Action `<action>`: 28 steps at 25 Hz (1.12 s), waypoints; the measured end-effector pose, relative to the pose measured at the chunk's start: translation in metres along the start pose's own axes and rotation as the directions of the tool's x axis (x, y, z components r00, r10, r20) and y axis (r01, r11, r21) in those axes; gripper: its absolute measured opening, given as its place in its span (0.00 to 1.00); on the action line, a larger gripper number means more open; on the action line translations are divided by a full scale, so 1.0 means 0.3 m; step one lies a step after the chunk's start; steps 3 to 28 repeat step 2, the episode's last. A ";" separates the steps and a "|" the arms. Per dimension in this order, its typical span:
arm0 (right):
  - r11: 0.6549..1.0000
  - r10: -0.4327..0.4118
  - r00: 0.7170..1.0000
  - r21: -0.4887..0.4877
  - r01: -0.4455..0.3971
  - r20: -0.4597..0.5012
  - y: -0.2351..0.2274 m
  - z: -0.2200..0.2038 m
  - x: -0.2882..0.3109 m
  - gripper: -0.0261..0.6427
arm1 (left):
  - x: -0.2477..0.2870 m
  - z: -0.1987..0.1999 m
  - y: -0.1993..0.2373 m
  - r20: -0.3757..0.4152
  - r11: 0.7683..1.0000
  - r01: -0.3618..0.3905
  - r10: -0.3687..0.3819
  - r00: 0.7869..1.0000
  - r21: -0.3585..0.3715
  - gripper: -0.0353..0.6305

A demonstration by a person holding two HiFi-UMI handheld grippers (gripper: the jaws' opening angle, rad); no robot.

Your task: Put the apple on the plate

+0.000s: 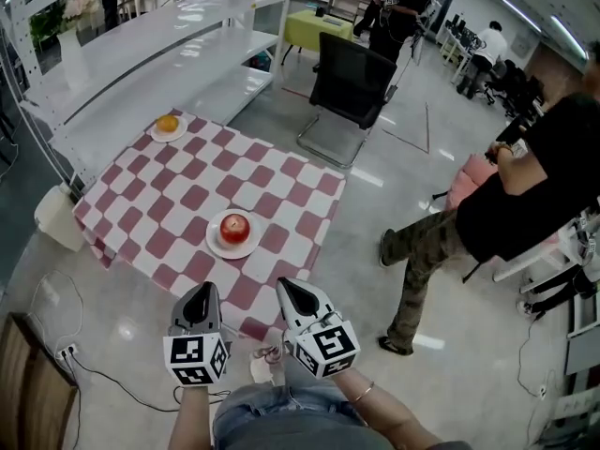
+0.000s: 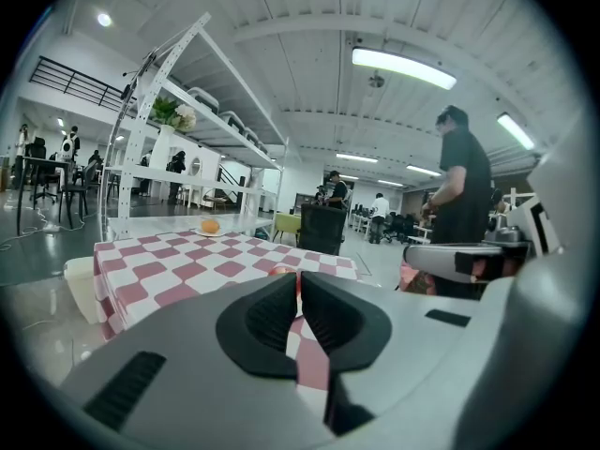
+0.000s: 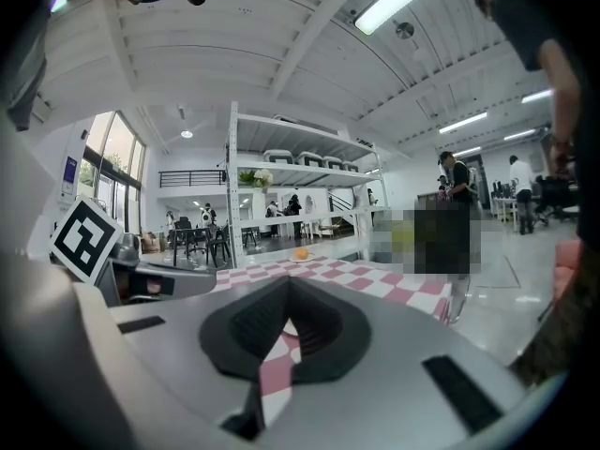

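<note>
A red apple (image 1: 234,226) lies on a white plate (image 1: 217,240) near the front of the table with the red-and-white checked cloth (image 1: 169,204). Both grippers hang side by side in front of the table's near edge, short of the plate. The left gripper (image 1: 200,294) is shut and empty. The right gripper (image 1: 290,290) is also shut with nothing in it. In the left gripper view the jaws of the left gripper (image 2: 298,280) meet, and a sliver of the apple (image 2: 279,271) shows just beyond them. The jaws of the right gripper (image 3: 289,291) touch at the tips over the checked cloth (image 3: 375,279).
An orange (image 1: 167,123) sits on a small plate at the table's far left corner. A white shelf rack (image 1: 159,45) stands behind the table, with a black chair (image 1: 352,73) beyond it. A seated person (image 1: 506,204) is at the right. A white bin (image 1: 56,218) stands left of the table.
</note>
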State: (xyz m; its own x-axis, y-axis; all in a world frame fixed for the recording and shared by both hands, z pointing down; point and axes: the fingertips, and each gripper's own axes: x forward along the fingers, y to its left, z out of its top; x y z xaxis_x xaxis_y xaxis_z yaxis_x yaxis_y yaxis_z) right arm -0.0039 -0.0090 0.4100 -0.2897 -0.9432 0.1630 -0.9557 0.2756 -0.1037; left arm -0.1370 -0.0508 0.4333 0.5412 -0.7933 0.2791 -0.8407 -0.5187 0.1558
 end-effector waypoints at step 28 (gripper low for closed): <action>1.000 -0.001 1.000 -0.001 0.001 0.006 0.001 0.006 -0.004 0.05 | -0.004 0.005 -0.002 0.002 1.000 0.002 -0.002 1.000 0.001 0.09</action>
